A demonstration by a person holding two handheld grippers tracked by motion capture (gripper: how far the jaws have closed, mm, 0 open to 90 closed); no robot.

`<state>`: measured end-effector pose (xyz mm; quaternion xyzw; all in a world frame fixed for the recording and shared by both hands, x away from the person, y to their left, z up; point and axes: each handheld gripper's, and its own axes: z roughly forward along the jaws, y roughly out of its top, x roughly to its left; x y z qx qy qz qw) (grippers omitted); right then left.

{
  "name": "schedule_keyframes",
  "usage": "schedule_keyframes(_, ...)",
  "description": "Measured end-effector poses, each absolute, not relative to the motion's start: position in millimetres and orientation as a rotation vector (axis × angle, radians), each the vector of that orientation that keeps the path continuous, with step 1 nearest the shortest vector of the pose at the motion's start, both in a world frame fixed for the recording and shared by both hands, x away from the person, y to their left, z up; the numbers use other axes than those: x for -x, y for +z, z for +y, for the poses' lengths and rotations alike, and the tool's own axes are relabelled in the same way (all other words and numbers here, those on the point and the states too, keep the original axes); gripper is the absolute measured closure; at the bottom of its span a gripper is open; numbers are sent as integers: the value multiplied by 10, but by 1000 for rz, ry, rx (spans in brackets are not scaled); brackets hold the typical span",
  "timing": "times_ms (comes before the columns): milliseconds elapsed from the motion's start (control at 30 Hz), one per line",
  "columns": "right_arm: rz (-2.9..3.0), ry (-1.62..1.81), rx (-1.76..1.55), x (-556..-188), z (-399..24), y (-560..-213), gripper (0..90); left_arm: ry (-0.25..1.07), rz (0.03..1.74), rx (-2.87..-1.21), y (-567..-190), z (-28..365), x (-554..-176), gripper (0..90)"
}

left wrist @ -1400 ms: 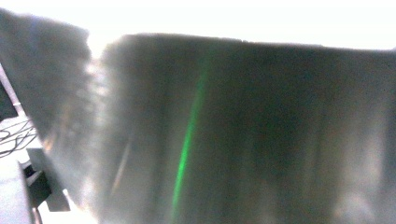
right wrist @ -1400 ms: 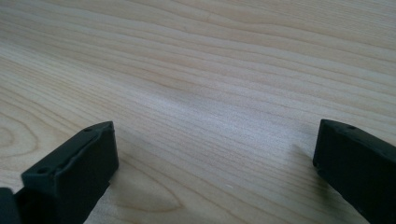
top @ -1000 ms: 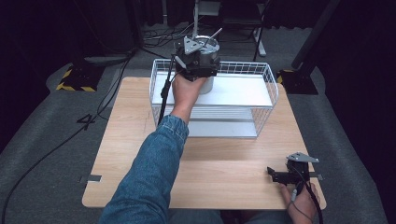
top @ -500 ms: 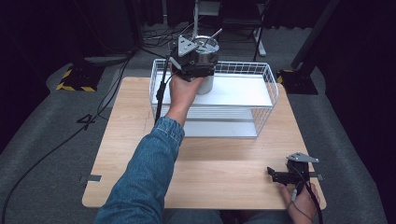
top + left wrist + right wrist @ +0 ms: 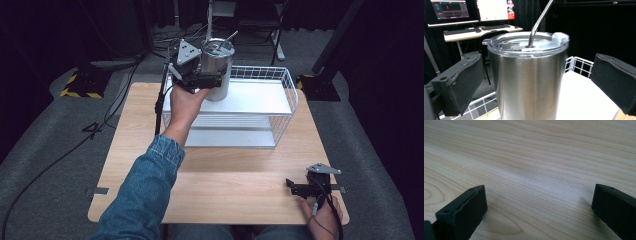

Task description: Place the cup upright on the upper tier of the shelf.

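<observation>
The left gripper (image 5: pixel 212 75) is up at the far left corner of the wire basket (image 5: pixel 287 85), held in a hand (image 5: pixel 184 102) on a denim sleeve (image 5: pixel 145 195). A steel tumbler (image 5: pixel 219 67) sits between its jaws — in the left gripper view the tumbler (image 5: pixel 529 82) fills the gap, yet both pads stand off from its sides with daylight showing, so the jaws are spread wide and not pressing on it. Whether the tumbler rests on the basket's white shelf (image 5: pixel 255 97) or hangs just above it, I cannot tell from here. It stands upright, with a clear lid (image 5: pixel 526 46) and a bent metal straw (image 5: pixel 539 22) poking out of the top.

The right gripper (image 5: pixel 300 189) lies low at the near right corner of the table (image 5: pixel 225 170), well apart from the basket, a hand (image 5: pixel 322 217) behind it. In the right gripper view its jaws gape wide — nothing between them but bare wood grain (image 5: pixel 536 170).

Beyond the tumbler there is a desk with monitors (image 5: pixel 471 8) and a keyboard (image 5: pixel 461 31).
</observation>
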<state>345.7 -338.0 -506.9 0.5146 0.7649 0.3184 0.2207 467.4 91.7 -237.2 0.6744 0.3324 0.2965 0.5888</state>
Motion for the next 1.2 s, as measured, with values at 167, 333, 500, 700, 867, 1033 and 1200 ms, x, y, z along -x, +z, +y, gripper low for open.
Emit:
schedule_keyframes(167, 2113, 881, -1424, -3458, -3379, -5068, 1, 698, 753, -1588, -2327, 1023, -4469, 0)
schedule_keyframes(333, 2108, 876, -1429, -3469, -3376, -5068, 1, 696, 733, -1607, -2301, 1164, -4235, 0)
schedule_keyframes(500, 2109, 874, -1431, -3473, -3375, -5066, 1, 698, 736, -1620, -2332, 1315, -4005, 1)
schedule_keyframes(700, 2103, 875, -1436, -3482, -3370, -5067, 0, 708, 745, -1633, -2430, 1508, -3749, 0)
schedule_keyframes(867, 2103, 876, -1438, -3483, -3369, -5067, 1, 696, 762, -1637, -2526, 1664, -3621, 1)
schedule_keyframes(1033, 2103, 876, -1438, -3483, -3369, -5067, 1, 703, 761, -1661, -2645, 1772, -3487, 1)
schedule_keyframes(1200, 2102, 876, -1438, -3483, -3369, -5067, 1, 686, 766, -1675, -2841, 1881, -3393, 1)
